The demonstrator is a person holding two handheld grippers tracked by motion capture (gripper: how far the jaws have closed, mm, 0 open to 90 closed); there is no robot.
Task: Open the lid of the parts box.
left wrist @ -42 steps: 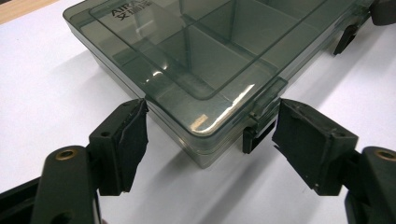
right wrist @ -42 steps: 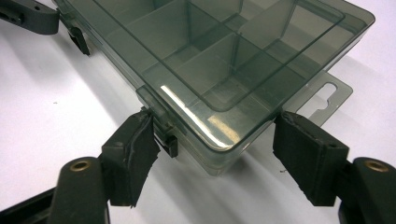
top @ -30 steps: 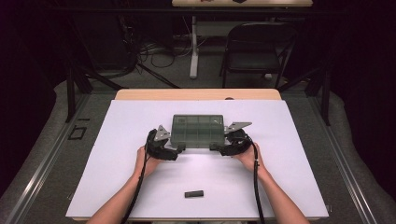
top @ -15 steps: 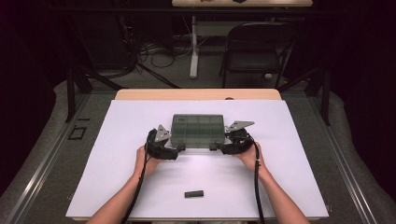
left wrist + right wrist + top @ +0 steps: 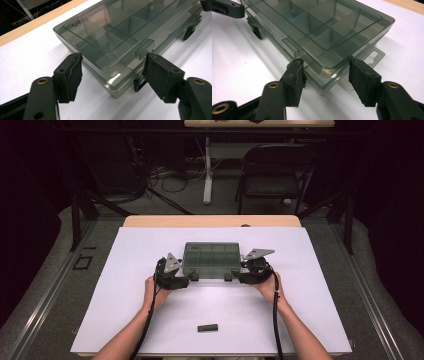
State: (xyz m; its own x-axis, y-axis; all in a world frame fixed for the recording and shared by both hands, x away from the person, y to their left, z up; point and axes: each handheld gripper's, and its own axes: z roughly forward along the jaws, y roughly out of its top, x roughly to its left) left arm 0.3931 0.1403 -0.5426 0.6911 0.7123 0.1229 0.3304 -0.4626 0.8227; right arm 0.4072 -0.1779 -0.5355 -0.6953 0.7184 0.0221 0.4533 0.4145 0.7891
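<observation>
A smoky clear compartment box (image 5: 212,260) lies shut at the middle of the white table (image 5: 300,320). My left gripper (image 5: 189,277) is at its near left corner, and its jaws have just been closing. That corner (image 5: 117,30) sits between the pads (image 5: 72,72), which stand close to its walls without a visible squeeze. My right gripper (image 5: 231,276) straddles the near right corner (image 5: 324,27), its jaws also just closing. One of its pads (image 5: 295,75) is at the front wall and the other stands a little off the side.
A small black block (image 5: 208,327) lies near the table's front edge. Black latches (image 5: 188,31) hang on the box's front wall. A folding chair (image 5: 272,175) and cables stand beyond the table's far wooden edge (image 5: 212,221).
Hands and box have stayed in place. Both pairs of jaws look slightly narrower around the box's near corners.
</observation>
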